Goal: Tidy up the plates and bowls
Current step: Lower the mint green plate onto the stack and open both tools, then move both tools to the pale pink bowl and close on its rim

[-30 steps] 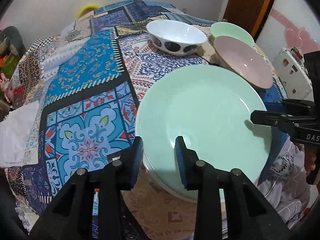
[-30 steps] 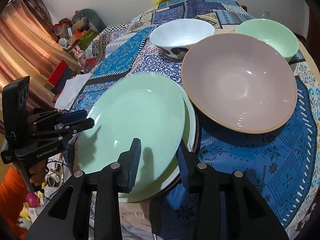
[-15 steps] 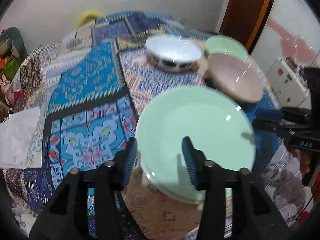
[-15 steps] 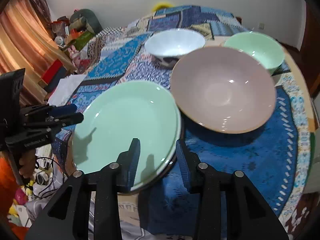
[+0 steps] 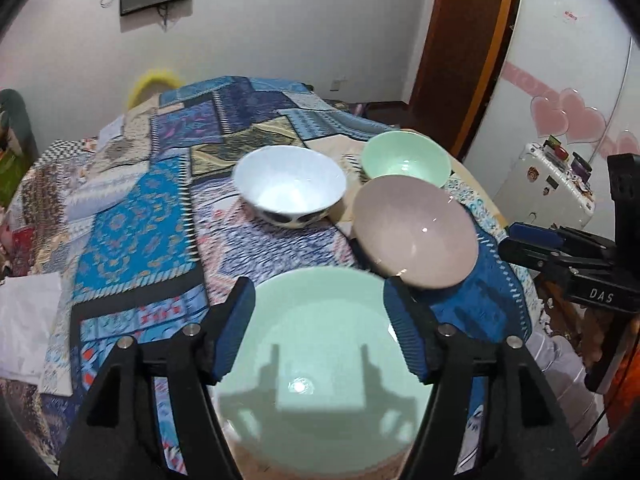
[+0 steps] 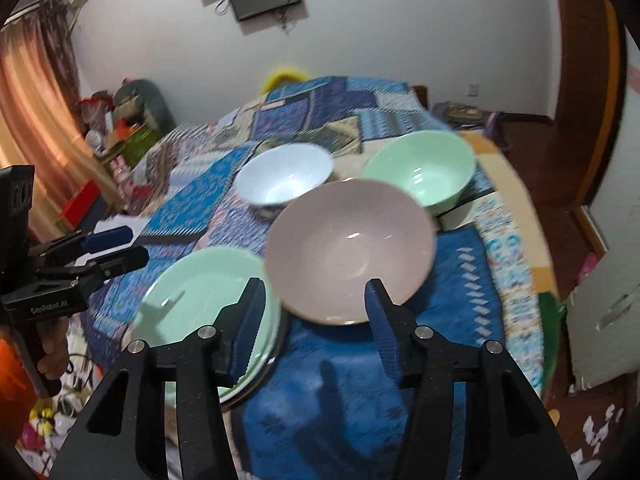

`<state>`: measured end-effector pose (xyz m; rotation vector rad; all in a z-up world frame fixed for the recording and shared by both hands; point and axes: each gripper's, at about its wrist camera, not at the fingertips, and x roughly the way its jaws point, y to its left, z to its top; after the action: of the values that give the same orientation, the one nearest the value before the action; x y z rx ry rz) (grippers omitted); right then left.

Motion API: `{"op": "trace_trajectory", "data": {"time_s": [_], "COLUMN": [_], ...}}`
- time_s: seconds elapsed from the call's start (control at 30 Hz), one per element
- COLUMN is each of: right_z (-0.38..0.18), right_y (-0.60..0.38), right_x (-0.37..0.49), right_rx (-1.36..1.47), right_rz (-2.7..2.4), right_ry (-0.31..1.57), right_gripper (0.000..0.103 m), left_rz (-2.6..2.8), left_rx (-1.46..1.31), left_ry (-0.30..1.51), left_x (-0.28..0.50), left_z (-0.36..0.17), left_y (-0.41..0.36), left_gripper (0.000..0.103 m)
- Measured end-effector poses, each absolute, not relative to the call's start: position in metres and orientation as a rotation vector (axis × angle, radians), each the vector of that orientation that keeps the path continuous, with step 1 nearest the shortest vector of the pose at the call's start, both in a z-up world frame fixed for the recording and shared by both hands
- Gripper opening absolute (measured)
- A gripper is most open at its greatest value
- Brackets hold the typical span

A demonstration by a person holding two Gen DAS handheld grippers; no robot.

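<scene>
A pale green plate (image 5: pixel 320 364) lies on top of another plate at the near edge of the table. My left gripper (image 5: pixel 322 320) hovers over it, its jaws opening, with nothing pressed between them. My right gripper (image 6: pixel 316 308) hangs above the near rim of a pink bowl (image 6: pixel 348 248), its jaws also opening and holding nothing. Behind the pink bowl stand a white bowl (image 6: pixel 284 180) and a green bowl (image 6: pixel 420 164). The green plate (image 6: pixel 200 292) sits left of the pink bowl. Each view shows the other gripper at its edge: left gripper (image 6: pixel 120 248), right gripper (image 5: pixel 510 240).
A patterned blue tablecloth (image 5: pixel 132 232) covers the table. A white cloth (image 5: pixel 28 320) lies at its left edge. A white cabinet (image 5: pixel 552 188) and a brown door frame (image 5: pixel 460 60) stand to the right. Clutter (image 6: pixel 120 120) is piled by the curtain. A person's hand (image 6: pixel 52 352) holds the left gripper.
Both grippers have lifted and drawn back from the green plate, and their jaws have widened. The plate stays on its stack. More of the room shows now.
</scene>
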<state>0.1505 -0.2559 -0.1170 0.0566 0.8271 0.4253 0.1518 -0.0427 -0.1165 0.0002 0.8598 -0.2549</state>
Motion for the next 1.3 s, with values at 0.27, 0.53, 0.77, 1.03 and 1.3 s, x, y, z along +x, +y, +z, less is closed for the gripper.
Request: {"op": "trace_trajectory", "data": {"time_s": [0.27,0.53,0.77,1.03,1.3], "right_z": [-0.131,-0.154,-0.173,-0.183,-0.186], "right_y": [-0.274,-0.282,-0.280,-0.282,-0.280], "right_x": [0.170,0.196,0.207,0.217,0.213], "right_rx": [0.051,0.084,0.104,0.149,0.145], "right_rz": [0.354,0.334,0.353,0.374,0.386], "right_ry": [0.837,0.885,0.937,0.975,0.994], "right_gripper": [0.051,0.051,0.051,0.033,0.024], "left_rz": [-0.296,-0.322,-0.350,-0.361,-0.379], "left_rx": [-0.009,-0.030,-0.035,-0.034,0.002], "left_ry": [0.930,1.032,1.112,1.162,1.176], "left_x": [0.202,0.241,0.265,0.276,0.277], "left_z": [-0.136,-0.170,-0.193,-0.211,-0.218], "left_y": [-0.073,-0.093,-0.105,-0.111,-0.119], "left_gripper": [0.069,0.069,0.046,0.033,0.019]}}
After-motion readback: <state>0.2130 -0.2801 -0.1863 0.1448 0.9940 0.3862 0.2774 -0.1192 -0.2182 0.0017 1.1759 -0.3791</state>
